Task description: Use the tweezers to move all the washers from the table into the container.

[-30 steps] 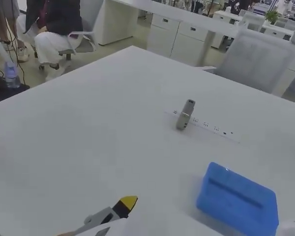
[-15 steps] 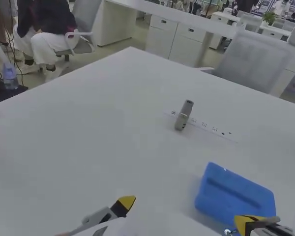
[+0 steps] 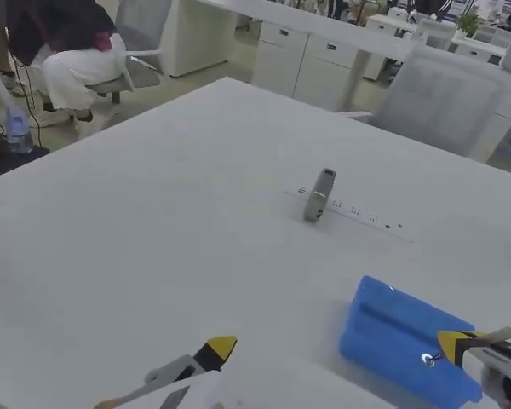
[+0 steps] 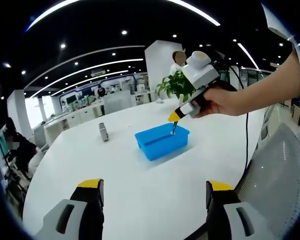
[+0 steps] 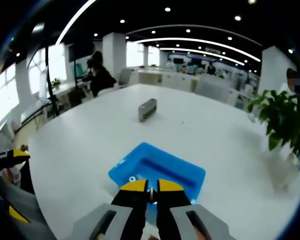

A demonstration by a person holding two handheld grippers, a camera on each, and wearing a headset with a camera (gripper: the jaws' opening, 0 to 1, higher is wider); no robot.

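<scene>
right tool [image 5: 151, 187] — jaws pinching tweezers [image 5: 151, 195] | over blue container [image 5: 162, 170]

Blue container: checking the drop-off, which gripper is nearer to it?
Right. The right gripper hangs over the container at its near edge, tweezers pointing in; the left gripper is off to its left, above bare table.

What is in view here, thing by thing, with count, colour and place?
table: one, white, under everything
container: one, blue, near right part of the table
tweezers: one, thin metal, tip down over the container
grey block: one, mid-table, on a white strip
potted plant: one, green, by the table's far edge
seated person: one, beyond the table, far left
left gripper: yellow-tipped, open, over bare table
right gripper: yellow-tipped, shut on the tweezers
</scene>
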